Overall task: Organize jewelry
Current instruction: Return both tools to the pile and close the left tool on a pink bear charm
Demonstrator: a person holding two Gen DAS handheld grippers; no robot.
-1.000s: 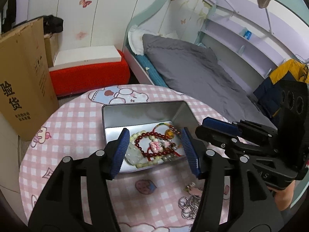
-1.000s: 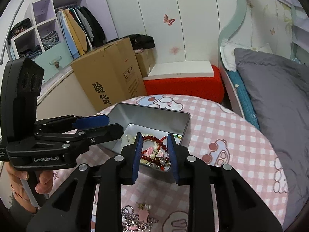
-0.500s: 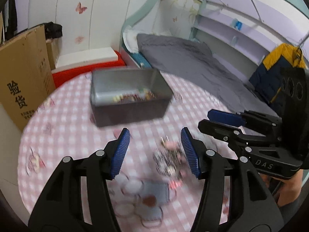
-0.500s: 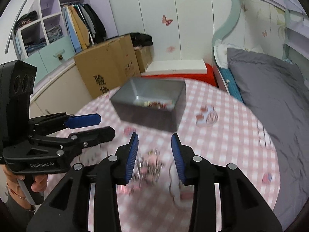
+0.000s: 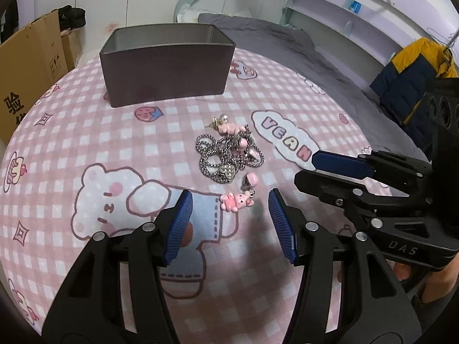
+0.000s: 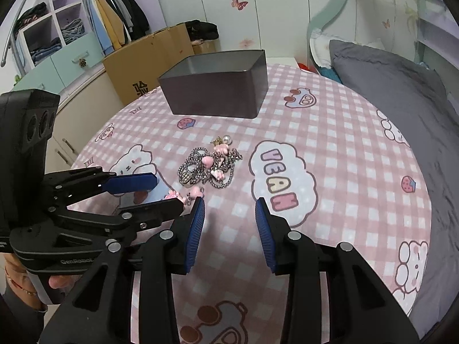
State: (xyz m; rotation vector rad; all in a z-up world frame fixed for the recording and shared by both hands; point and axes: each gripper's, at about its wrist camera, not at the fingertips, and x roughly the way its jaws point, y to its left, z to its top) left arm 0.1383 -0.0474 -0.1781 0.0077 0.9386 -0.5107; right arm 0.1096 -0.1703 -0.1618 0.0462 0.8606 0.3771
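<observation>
A tangle of silver chain with pink charms (image 5: 229, 154) lies on the pink checked tablecloth (image 5: 86, 132); it also shows in the right wrist view (image 6: 206, 166). A pink bear charm (image 5: 236, 200) lies just ahead of my left gripper (image 5: 229, 218), which is open and empty. My right gripper (image 6: 229, 218) is open and empty, a little right of the pile. The grey metal tin (image 5: 166, 66) stands at the far side of the table (image 6: 218, 86); its contents are hidden from this low angle.
A cardboard box (image 5: 25, 66) stands beyond the table's left edge. A grey bed (image 6: 387, 86) runs along the right side. A wardrobe with clothes (image 6: 86, 28) is at the back left.
Both grippers have dropped down and pulled back from above the tin to just in front of the chain pile. The right gripper's jaws have opened wider.
</observation>
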